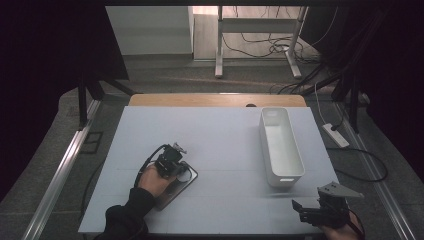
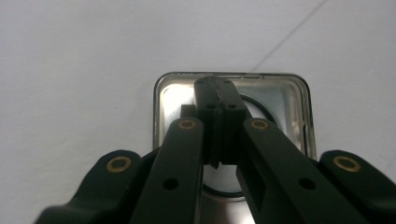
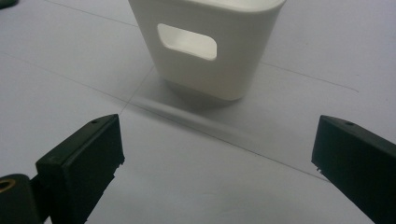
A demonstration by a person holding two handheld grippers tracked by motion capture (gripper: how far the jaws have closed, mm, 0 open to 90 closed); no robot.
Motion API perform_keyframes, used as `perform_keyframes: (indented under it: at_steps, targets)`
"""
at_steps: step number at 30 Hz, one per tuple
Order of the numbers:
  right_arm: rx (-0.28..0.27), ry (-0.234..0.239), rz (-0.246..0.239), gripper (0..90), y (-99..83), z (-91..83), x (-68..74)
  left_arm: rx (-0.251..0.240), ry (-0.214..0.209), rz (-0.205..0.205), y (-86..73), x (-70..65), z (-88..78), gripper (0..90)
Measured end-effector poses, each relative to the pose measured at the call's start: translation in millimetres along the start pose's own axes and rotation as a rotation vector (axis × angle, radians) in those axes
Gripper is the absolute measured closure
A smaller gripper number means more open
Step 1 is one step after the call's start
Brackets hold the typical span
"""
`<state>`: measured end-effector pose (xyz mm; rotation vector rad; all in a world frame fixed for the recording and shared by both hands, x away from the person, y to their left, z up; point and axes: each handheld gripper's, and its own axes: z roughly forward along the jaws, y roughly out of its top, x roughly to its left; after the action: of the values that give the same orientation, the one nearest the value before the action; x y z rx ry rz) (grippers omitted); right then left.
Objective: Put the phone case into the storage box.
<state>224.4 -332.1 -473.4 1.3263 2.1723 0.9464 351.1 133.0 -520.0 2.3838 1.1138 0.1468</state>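
- We see the left gripper (image 1: pixel 172 161) low over a steel tray (image 1: pixel 186 182) on the white table (image 1: pixel 220 145), near the person's edge.
- In the left gripper view its jaws stand pressed together, pads (image 2: pixel 223 119) flat to each other with no gap; the left gripper (image 2: pixel 216 100) sits over the tray (image 2: pixel 285 95), whose shiny rim runs just past the tips.
- We cannot tell whether anything thin is pinched between the pads.
- The right gripper (image 1: pixel 307 212) sits at the table's near right corner, jaws spread wide.
- In the right gripper view, the right gripper (image 3: pixel 217 161) frames bare table; ahead of the tips stands a white bin (image 3: pixel 208 46), handle slot facing us.
- From above, the bin (image 1: pixel 280 145) lies ahead of the right gripper, well apart from the tray.
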Motion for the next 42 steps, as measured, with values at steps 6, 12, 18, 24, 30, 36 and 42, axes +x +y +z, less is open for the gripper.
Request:
perform_keyframes:
  at_steps: [6,12,18,24,30,36,42]
  targets:
    - [0.002,0.000,-0.001,1.7,0.1,0.2,0.4,-0.003,0.002,-0.022,0.1,9.0,-0.5,88.9]
    - [0.004,-0.001,-0.003,1.8,0.2,0.2,0.6,-0.013,-0.004,-0.029,-1.4,9.4,-0.5,88.8]
    - [0.005,-0.001,-0.005,1.9,0.3,0.2,0.6,-0.026,-0.012,-0.036,-2.3,8.7,-3.5,88.8]
    - [0.005,0.000,-0.006,1.9,0.3,0.3,0.7,-0.042,-0.006,-0.029,-0.4,5.2,-16.2,88.8]
    - [0.005,0.000,-0.006,1.9,0.3,0.2,0.7,-0.047,0.000,-0.036,-3.5,4.3,-25.6,88.7]
    - [0.005,0.000,-0.010,2.0,0.4,0.3,1.0,-0.050,0.012,-0.056,-10.5,3.9,-37.2,85.8]
    - [0.005,0.001,-0.010,2.0,0.5,0.4,1.0,-0.036,0.030,-0.081,-20.3,6.1,-49.7,68.6]
